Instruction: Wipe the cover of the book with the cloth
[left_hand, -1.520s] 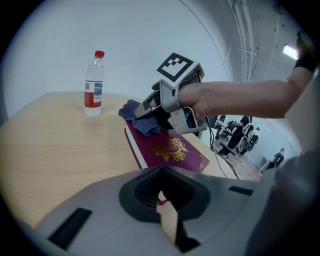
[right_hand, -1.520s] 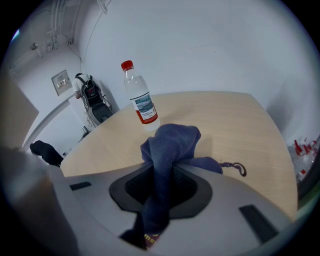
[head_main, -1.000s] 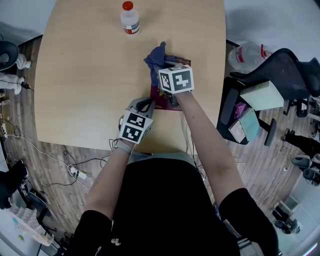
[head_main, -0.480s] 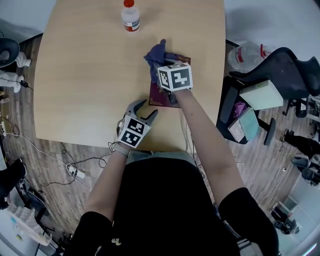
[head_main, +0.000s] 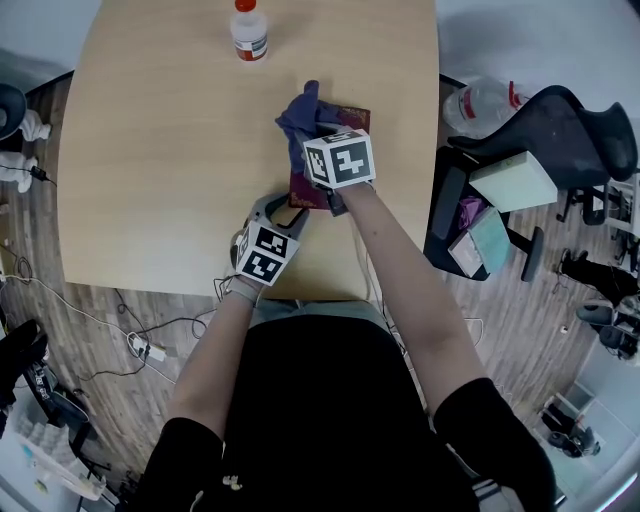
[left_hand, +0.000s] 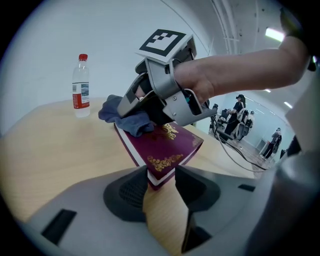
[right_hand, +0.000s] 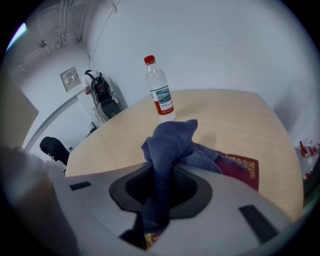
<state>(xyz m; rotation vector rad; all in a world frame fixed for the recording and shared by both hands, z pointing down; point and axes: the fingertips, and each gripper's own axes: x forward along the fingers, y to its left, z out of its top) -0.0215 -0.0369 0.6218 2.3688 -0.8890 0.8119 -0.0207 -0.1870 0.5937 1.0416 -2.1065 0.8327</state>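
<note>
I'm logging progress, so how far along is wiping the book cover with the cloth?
Done: the right gripper holds the blue cloth in its jaws, resting on the far end of the maroon book. In hand: the left gripper has just been closing its jaws on the book's near corner. Left: the wipe itself; the near cover lies bare, and nothing shows any of it wiped.

We wear a black short-sleeved top (head_main: 330, 400); our grey left tongs (left_hand: 160, 176) and right tongs (right_hand: 160, 172) each carry a black-and-white marker cube (head_main: 338, 158).

The left tongs (head_main: 285, 206) have come back, closing round the book (left_hand: 165, 147) at its near corner.
</note>
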